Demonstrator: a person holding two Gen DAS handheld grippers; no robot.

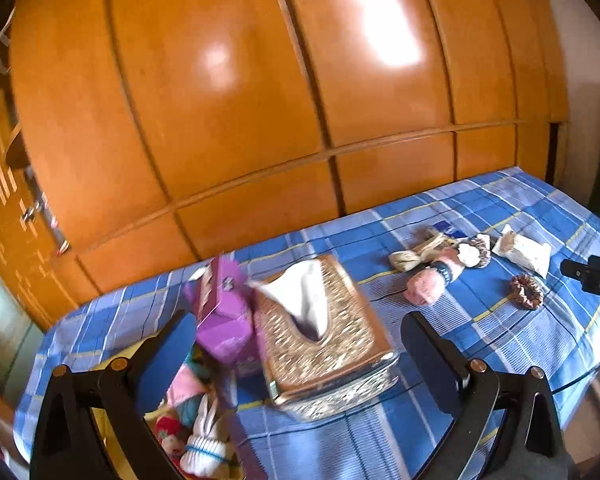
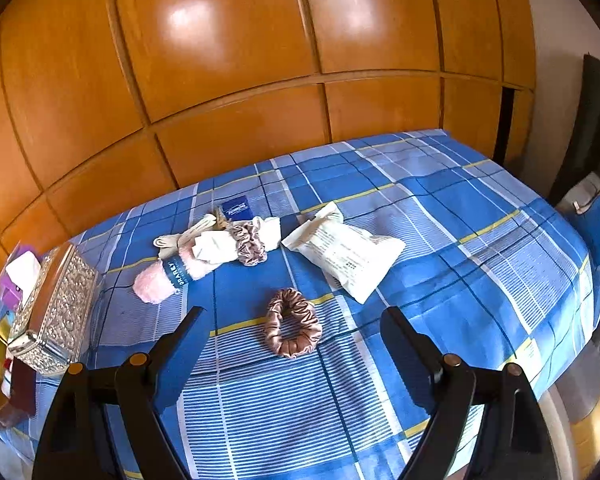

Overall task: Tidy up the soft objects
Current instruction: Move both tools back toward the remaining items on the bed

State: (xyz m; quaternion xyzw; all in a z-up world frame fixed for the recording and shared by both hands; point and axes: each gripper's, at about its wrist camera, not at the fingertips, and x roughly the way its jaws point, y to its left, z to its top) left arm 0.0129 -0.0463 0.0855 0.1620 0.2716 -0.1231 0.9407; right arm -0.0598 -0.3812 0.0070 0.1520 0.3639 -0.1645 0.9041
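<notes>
While both tools are held wide open and empty, right tool is poised before brown satin ring-shaped scrunchie on blue plaid-covered surface; closure on it judged next; left tool idle.

tissue box left | scrunchie front-centre | packet behind-right | all on tablecloth

Scrunchies: I count two, a brown satin one lying alone and a mauve one in the pile.
Tissue boxes: I see one, silver embossed.
Purple cartons: one.
White paper packets: one.
Pink fluffy rolls with a blue band: one.
Small blue cards: one.
Soft toys at the left edge: I can't count them.
</notes>
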